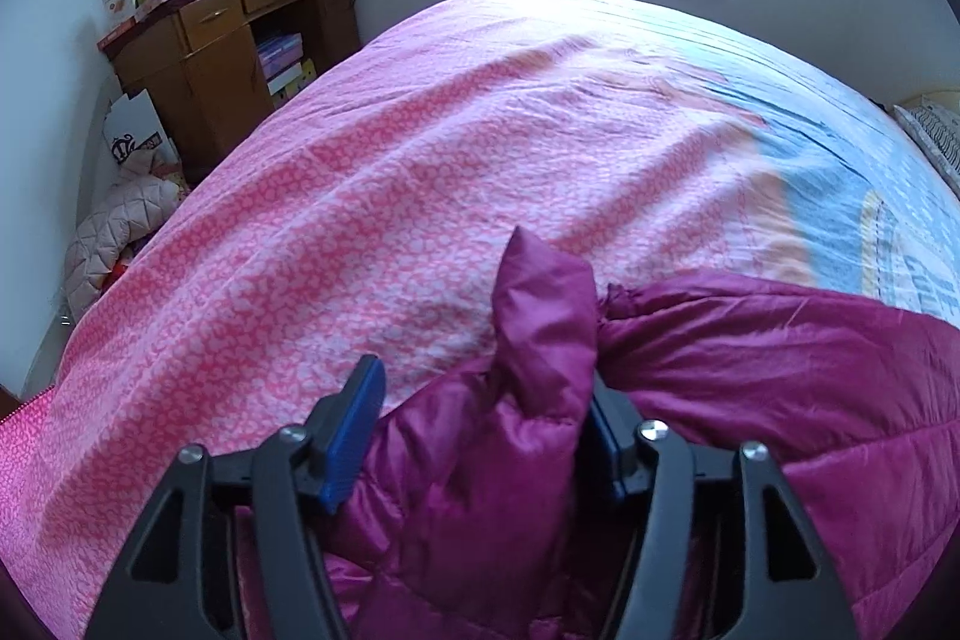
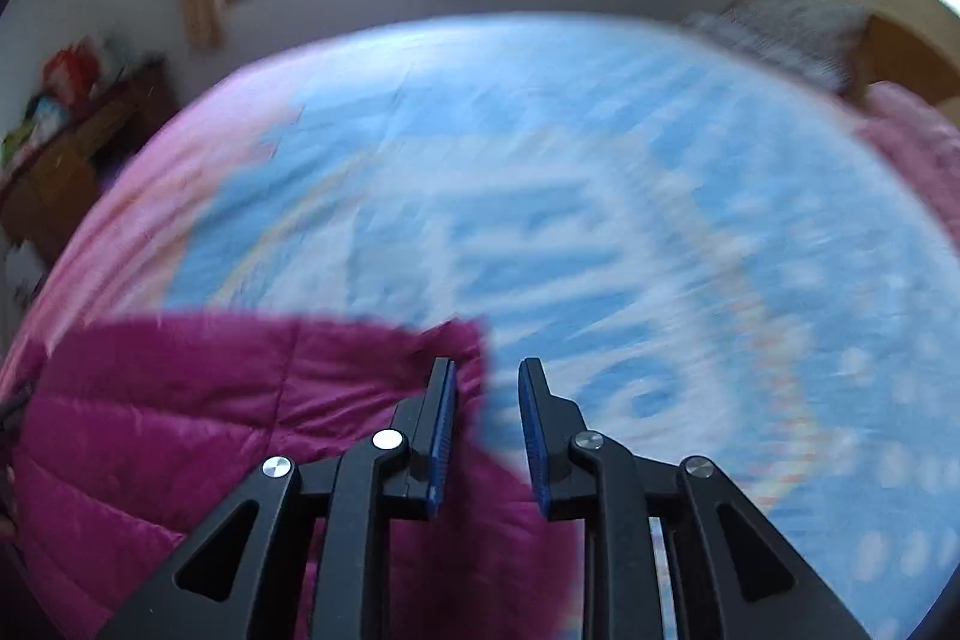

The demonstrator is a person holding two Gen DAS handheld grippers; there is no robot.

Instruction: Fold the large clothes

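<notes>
A magenta quilted jacket (image 1: 780, 370) lies spread on the bed at the near edge of both views. In the left wrist view a bunched fold of it stands up in a peak between the fingers of my left gripper (image 1: 486, 382). Those jaws stand wide apart; the left pad (image 1: 354, 430) is clear of the peak, while the right finger is half hidden behind the fabric. In the blurred right wrist view the jacket (image 2: 180, 400) ends in a corner by my right gripper (image 2: 489, 367). Its jaws show a narrow gap with the jacket's edge lying low between them, not pinched.
The bed carries a pink patterned cover (image 1: 360, 160) on the left and a blue patterned sheet (image 2: 540, 190) on the right. A cluttered wooden desk (image 1: 222, 46) and a pale quilted coat (image 1: 114, 226) sit left of the bed. A pillow (image 2: 792, 34) and headboard (image 2: 888, 16) lie at the far right.
</notes>
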